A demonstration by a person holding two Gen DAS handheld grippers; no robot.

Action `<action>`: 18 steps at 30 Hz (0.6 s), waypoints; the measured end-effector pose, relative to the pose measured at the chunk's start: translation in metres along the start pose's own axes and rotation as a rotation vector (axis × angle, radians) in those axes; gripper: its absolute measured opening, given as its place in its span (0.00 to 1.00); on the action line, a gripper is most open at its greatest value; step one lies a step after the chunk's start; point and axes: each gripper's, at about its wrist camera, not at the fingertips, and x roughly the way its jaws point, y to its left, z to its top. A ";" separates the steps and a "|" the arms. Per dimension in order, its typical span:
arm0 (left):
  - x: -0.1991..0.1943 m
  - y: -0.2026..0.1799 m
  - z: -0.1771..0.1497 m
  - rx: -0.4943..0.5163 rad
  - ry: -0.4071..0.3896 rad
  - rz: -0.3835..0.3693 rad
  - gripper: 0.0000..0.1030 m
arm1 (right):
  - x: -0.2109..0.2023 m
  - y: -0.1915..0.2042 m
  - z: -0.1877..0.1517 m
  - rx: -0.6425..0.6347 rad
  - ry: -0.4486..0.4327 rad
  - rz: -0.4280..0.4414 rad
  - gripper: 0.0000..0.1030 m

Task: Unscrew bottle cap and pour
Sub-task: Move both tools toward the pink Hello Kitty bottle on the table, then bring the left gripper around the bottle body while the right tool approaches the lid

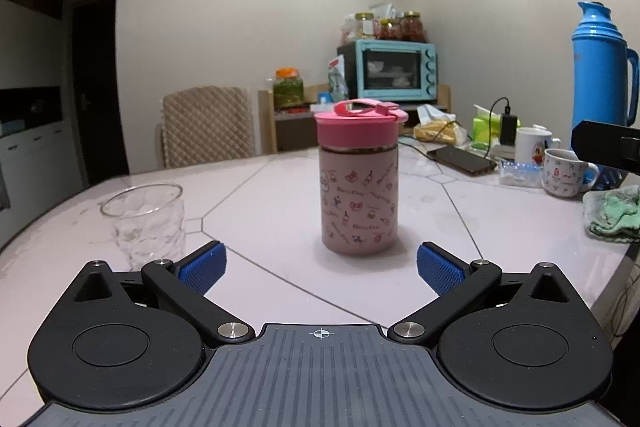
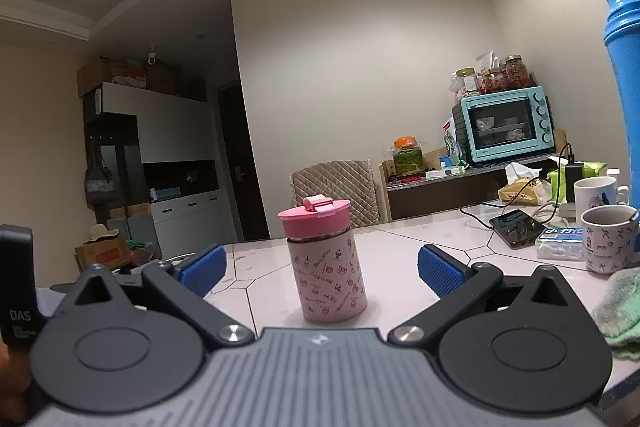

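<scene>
Now, bottle [image 1: 359, 187]: upright on the table [image 1: 280, 195], pink-grey body with small cartoon prints, contents hidden by the opaque wall.
Cap [image 1: 357, 125]: pink, seated on the bottle, its carry loop folded across the top.
Glass [image 1: 145, 223]: clear and dimpled, standing left of the bottle and apart from it; it looks empty.
Left hand-held gripper [image 1: 320, 265]: spread wide with nothing between its blue pads [image 1: 202, 267], facing the bottle from the near side, not touching it.
Right hand-held gripper [image 2: 321, 271]: also spread wide and holding nothing, the bottle [image 2: 328, 277] seen between its fingers but beyond them.
Mugs [image 1: 564, 173]: two, white and printed, at the table's right; the nearer one's inside looks dark, contents unclear.
Thermos [image 1: 600, 67]: tall, blue, lidded, behind the mugs.
Cloth [image 1: 612, 213]: green, crumpled at the right edge.
</scene>
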 end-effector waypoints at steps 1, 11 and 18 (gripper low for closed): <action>0.005 0.002 0.003 0.006 0.005 -0.004 1.00 | 0.004 -0.001 0.001 0.001 0.003 -0.002 1.00; 0.036 0.012 0.020 0.010 0.014 -0.010 1.00 | 0.038 -0.010 0.011 0.006 0.015 -0.004 1.00; 0.055 0.016 0.024 0.012 0.019 -0.036 1.00 | 0.054 -0.014 0.014 0.005 0.025 0.006 1.00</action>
